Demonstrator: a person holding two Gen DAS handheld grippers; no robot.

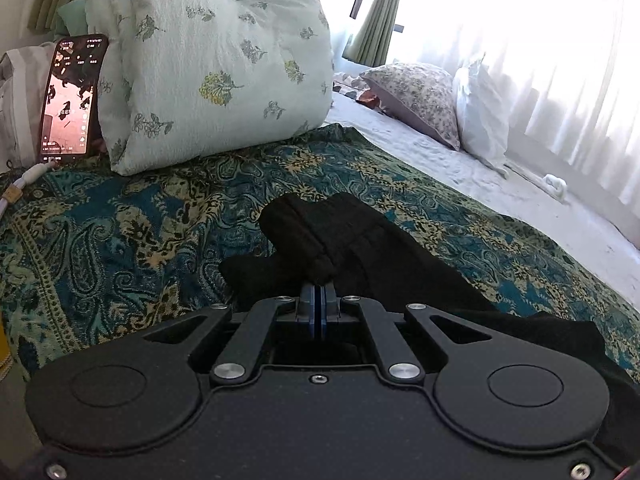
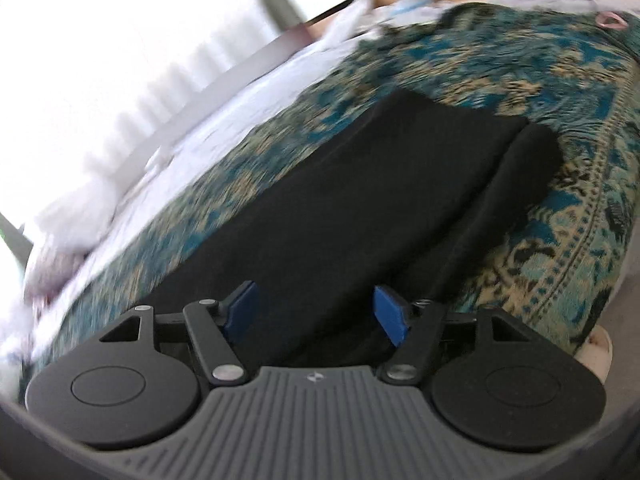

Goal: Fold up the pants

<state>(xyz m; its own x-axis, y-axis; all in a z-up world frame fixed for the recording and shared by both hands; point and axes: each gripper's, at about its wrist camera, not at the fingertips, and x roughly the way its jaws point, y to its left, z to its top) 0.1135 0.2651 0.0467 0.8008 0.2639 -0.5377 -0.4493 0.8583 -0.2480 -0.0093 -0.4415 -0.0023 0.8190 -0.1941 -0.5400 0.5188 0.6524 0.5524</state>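
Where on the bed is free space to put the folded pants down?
Free: patterned teal bedspread between the black pants and the green floral quilt bundle; also the white sheet beside the floral pillow. Crowded: the corner by the smartphone.

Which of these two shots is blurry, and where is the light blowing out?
Right wrist view: motion-smeared, the patterned bedspread streaked, window white at upper left. Left wrist view: sharp, but the curtained window at upper right is overexposed; black pants lose detail.
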